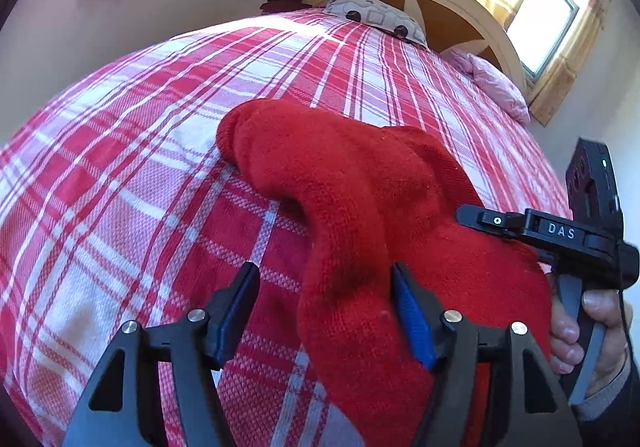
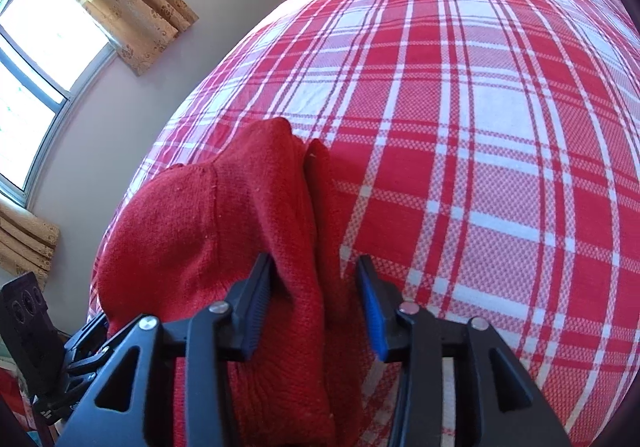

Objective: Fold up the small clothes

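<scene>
Red knitted garment (image 1: 360, 207) on a bed with a red-and-white plaid cover (image 1: 120, 167), seen from both wrists. Left claw (image 1: 326, 311): jaws wide, a rolled fold of the knit lying between them, touching the right-hand blue pad (image 1: 412, 323) and clear of the left-hand one; no grip. Right claw (image 2: 314, 307): jaws moderately open around a doubled edge of the same garment (image 2: 240, 227), which brushes the left-hand pad (image 2: 256, 311) but is not pinched. Most of the knit lies to the left of the right claw and ahead of the left one.

The step in hand appears to be release after a fold. Done well, both claws would lift straight off without dragging the soft knit, leaving the layers stacked; the rolled ridge ahead of the left claw probably needs flattening.

Legible writing: "DAS" (image 1: 561, 231) in white on the right claw's black body, as seen from the left wrist. No garment label shows.
</scene>
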